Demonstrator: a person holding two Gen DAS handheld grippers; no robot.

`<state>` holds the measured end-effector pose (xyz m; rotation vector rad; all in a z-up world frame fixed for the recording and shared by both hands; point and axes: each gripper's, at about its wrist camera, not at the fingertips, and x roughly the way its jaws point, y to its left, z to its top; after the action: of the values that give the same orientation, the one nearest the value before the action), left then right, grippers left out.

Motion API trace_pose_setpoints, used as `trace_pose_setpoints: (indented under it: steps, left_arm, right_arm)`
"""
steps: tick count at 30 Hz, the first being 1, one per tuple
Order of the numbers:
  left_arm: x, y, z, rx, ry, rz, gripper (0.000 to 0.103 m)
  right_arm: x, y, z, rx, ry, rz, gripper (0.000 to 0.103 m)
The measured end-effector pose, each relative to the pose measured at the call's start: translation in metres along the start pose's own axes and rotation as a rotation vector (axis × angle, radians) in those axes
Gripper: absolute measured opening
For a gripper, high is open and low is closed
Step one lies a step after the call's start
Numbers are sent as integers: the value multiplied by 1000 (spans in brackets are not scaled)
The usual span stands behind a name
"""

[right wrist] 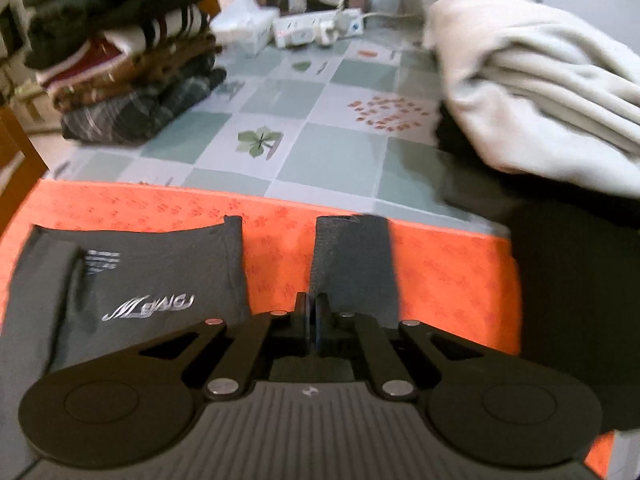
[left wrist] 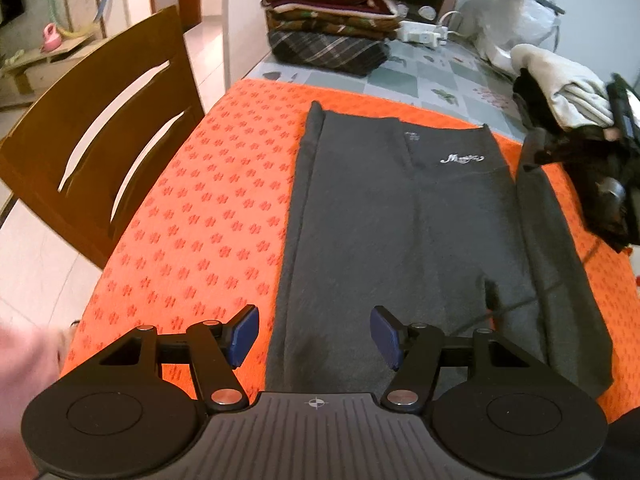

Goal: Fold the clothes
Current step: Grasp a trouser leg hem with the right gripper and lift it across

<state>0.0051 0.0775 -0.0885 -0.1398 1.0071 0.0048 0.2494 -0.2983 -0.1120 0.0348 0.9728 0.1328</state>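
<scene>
An orange cloth [left wrist: 192,184] covers the near end of the table, and grey trousers [left wrist: 384,220] lie flat along it, waistband at the far end with a silver logo [left wrist: 461,158]. A stack of folded clothes [left wrist: 332,24] sits at eleven o'clock on the tiled tablecloth [right wrist: 320,148], a cream garment [right wrist: 540,92] at two o'clock.

The left gripper [left wrist: 314,336] hangs over the near leg ends, jaws standing apart with nothing between them; the trousers run from it toward twelve o'clock.

The right gripper [right wrist: 312,320] is closed, pinching a raised strip of the trousers' waist edge at twelve o'clock.
</scene>
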Motion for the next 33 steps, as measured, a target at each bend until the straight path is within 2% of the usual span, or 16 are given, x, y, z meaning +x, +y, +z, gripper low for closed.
trace_pose_setpoints:
  steps: [3,8,12,17,22,27,33]
  left_arm:
    - [6,-5,8,11,-1,-49,64]
    - [21,-22,26,84,22,-124,64]
    - [32,-44,38,196,50,-182,64]
    - [45,-82,47,366,84,-276,64]
    - [57,-123,41,532,129,-389,64]
    - [58,-158,26,689,157,-494,65]
    - [55,-180,1,830,196,-602,65]
  right_arm:
    - [-40,-16,-23,47,-41,2,3]
    - [-109,-45,-78,166,-98,-37,3]
    - [-159,-68,-132,303,-128,-104,3]
    - [-213,-87,-208,476,-144,-236,3]
    - [-259,-86,-290,654,-146,-403,3]
    - [-300,-68,-369,808,-143,-561,3]
    - [-345,-29,-437,936,-134,-736,3]
